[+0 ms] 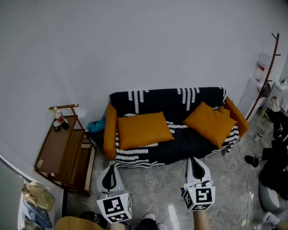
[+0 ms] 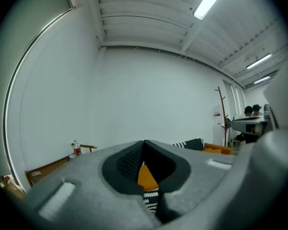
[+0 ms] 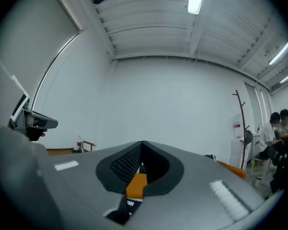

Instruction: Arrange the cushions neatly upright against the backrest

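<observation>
Two cushions, the left cushion (image 1: 143, 130) and the right cushion (image 1: 210, 123), lie slumped on the sofa (image 1: 163, 99), so I hold my left gripper (image 1: 110, 171) and right gripper (image 1: 196, 164) short of it, jaws pressed together, empty.

No legible text, brand or number anywhere. Bottle (image 1: 60, 117) on the side table (image 1: 53, 152): red label, print too small to read. White panel (image 1: 261, 63) by the coat rack (image 1: 269, 65): carries a reddish patch, maybe a notice, unreadable. Small pale tag (image 1: 40, 164) at the table's near corner: too small to tell. Cube (image 1: 116, 207) on the left gripper (image 1: 111, 166) and cube (image 1: 200, 197) on the right gripper (image 1: 194, 163): black-and-white square marker patterns only, not letters or digits.
</observation>
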Action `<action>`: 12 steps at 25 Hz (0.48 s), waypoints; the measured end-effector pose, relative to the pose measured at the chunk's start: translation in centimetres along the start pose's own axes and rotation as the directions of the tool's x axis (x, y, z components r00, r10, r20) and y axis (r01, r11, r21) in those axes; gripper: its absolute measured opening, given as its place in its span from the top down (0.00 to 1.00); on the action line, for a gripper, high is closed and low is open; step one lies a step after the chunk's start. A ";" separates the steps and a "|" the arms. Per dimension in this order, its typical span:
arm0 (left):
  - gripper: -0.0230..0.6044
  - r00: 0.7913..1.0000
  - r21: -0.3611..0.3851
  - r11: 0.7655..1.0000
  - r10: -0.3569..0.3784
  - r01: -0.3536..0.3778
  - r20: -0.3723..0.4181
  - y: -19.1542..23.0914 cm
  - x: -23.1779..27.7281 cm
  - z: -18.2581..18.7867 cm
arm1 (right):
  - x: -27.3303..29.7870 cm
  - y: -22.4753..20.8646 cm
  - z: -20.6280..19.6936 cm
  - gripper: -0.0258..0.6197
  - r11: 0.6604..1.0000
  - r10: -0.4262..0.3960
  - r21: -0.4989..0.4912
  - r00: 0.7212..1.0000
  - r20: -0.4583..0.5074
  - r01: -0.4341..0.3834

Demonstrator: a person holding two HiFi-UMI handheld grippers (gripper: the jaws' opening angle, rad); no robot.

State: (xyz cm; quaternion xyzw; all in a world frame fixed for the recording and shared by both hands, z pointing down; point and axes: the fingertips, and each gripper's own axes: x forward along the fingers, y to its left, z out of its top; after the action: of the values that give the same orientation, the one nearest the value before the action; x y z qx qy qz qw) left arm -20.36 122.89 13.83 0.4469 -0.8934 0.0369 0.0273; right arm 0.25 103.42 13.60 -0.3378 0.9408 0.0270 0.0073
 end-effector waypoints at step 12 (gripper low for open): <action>0.96 1.000 0.000 1.000 0.001 -0.001 -0.009 0.3 0.9 -0.3 | 0.8 -0.1 -0.3 0.95 1.000 -0.006 -0.004 1.000 -0.002 0.006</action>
State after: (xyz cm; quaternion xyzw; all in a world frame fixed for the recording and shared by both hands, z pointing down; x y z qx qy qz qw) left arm -21.19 122.38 14.18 0.4464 -0.8934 0.0391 0.0313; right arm -0.33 102.80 13.90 -0.3407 0.9397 0.0282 0.0057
